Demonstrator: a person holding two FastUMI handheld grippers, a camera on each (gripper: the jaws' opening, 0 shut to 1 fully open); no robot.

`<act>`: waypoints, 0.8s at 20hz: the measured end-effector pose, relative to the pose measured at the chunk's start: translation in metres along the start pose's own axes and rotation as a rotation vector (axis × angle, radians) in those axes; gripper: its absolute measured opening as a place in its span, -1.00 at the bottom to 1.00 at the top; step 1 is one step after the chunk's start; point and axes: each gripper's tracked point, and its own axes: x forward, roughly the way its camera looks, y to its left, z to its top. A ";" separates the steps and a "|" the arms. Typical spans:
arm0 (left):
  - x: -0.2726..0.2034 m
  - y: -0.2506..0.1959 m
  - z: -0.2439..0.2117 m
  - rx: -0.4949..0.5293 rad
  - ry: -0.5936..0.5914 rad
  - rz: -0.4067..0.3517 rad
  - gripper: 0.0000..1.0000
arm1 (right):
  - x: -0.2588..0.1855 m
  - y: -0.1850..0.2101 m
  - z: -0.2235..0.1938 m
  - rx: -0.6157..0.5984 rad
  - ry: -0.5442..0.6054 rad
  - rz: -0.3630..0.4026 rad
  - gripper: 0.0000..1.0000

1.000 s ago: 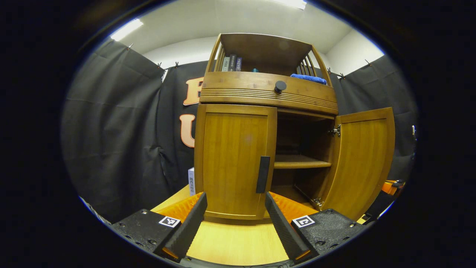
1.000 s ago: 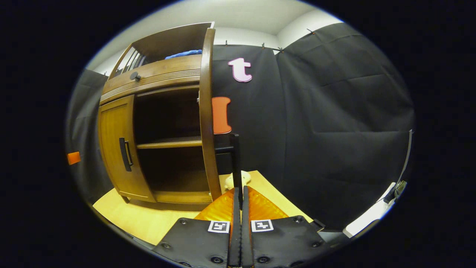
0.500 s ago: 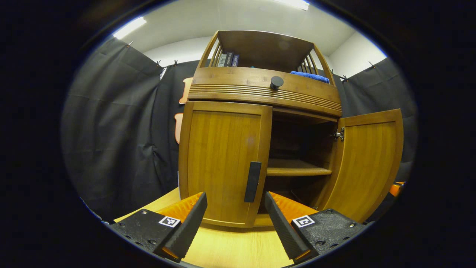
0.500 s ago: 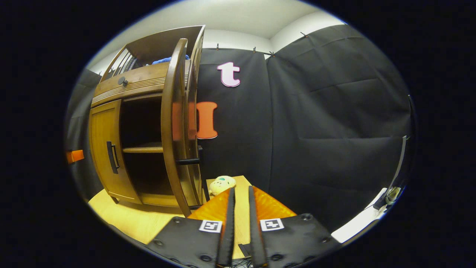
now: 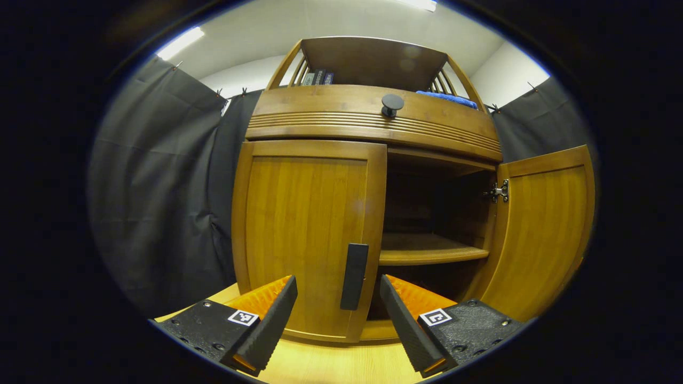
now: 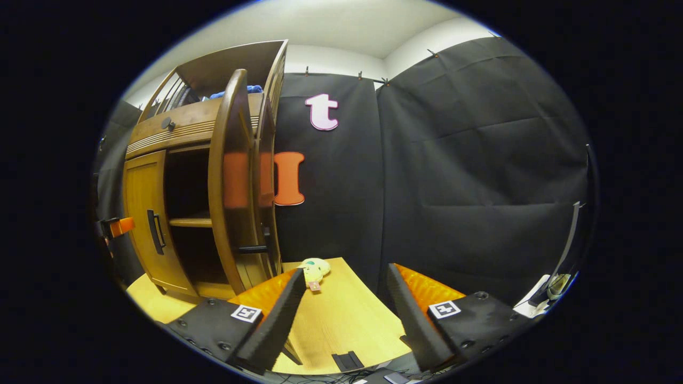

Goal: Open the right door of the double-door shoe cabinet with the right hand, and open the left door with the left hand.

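The wooden shoe cabinet (image 5: 373,120) stands close in front in the left gripper view. Its left door (image 5: 304,224) is closed, and a black vertical handle (image 5: 354,276) sits on that door's right edge. My left gripper (image 5: 337,288) is open, its fingers on either side of the handle and a little short of it. The right door (image 5: 539,229) stands swung wide open. In the right gripper view this door (image 6: 229,181) is seen nearly edge-on, with its handle (image 6: 251,248) free. My right gripper (image 6: 347,274) is open with nothing between its fingers, to the right of the door.
A black knob (image 5: 392,102) sits on the drawer above the doors, and a blue cloth (image 5: 451,98) and books lie on the top shelf. A small plush toy (image 6: 314,266) lies on the wooden table (image 6: 341,314) beside the cabinet. The left gripper's orange part (image 6: 120,226) shows by the left door.
My right gripper has let go of the right door's handle, opened wide and drawn away; the door swung farther open. My left gripper has moved closer to the left door's handle.
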 end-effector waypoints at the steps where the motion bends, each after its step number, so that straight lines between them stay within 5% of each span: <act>1: 0.006 -0.002 -0.001 0.009 -0.002 -0.005 0.83 | 0.001 -0.003 0.000 0.004 0.001 -0.007 0.81; 9: 0.059 -0.013 -0.030 0.022 0.042 -0.026 0.83 | 0.006 -0.011 -0.003 0.026 0.012 -0.052 0.96; 10: 0.067 -0.010 -0.034 0.036 0.044 -0.018 0.96 | 0.007 -0.012 -0.005 0.026 0.017 -0.059 0.98; 16: 0.090 -0.004 -0.056 0.059 0.062 -0.025 0.83 | 0.007 -0.021 -0.007 0.029 0.031 -0.110 0.95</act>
